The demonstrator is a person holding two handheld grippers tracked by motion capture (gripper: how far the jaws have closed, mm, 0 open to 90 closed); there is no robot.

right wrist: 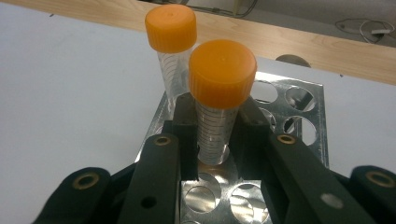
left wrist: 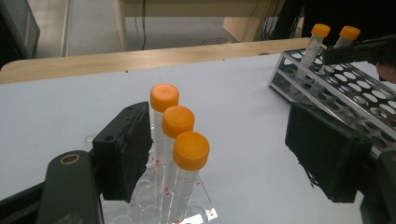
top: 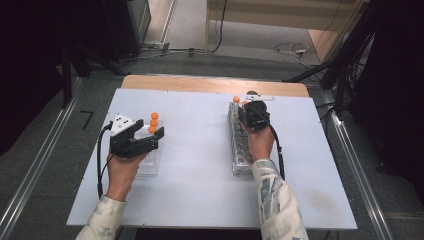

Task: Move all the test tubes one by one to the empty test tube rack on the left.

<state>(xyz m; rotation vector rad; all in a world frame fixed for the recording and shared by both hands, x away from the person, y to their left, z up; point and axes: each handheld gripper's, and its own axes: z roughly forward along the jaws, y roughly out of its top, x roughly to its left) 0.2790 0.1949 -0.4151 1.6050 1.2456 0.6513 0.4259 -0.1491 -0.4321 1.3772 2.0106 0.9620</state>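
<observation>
Your right claw is pinching a tube just below its orange cap, w/ the tube's foot at or in a hole of the metal rack, at its far end. Can't tell if it's seated to the bottom yet. One more capped tube already stands in the rack right behind it, so that makes 2 on the rack side, counting the one you hold.

Your left claw is spread wide, holding nothing. It hangs low over the clear rack on the left of the tabletop, w/ one jaw just beside the row of 3 tubes that stand there and the other jaw well off to the side.

Progress, as I read it: you're moving tubes from clear rack to metal rack, approx. 2 of 5 over, 3 left. The metal rack has plenty of free holes. The step in hand is seating the 2nd tube and letting go; after that the left 3 need picking, prob. nearest one first.
</observation>
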